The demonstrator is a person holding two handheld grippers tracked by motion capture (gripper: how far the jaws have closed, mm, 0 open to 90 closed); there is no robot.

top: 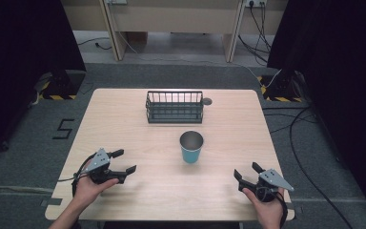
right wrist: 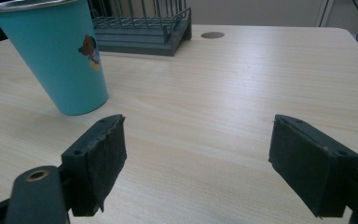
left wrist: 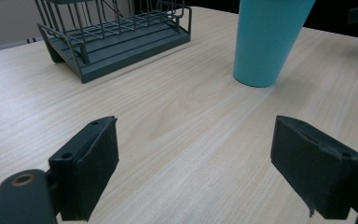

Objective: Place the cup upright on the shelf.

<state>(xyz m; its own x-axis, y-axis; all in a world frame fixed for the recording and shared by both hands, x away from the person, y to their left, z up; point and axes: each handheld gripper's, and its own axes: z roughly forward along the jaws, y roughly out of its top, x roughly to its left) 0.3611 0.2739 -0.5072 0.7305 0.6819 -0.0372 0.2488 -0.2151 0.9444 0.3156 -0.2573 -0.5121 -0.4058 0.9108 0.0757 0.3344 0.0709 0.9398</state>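
L gripper (top: 127,161): mine, near left, jaws wide apart, empty.
R gripper (top: 246,171): mine, near right, jaws wide apart, empty.
Cup (top: 191,147): teal, upright, mid-table btwn both, untouched.
Rack (top: 174,107): dark wire, just beyond cup, empty.
Progress: I'd say nothing done yet; grasping cup & prob. moving it to rack left.
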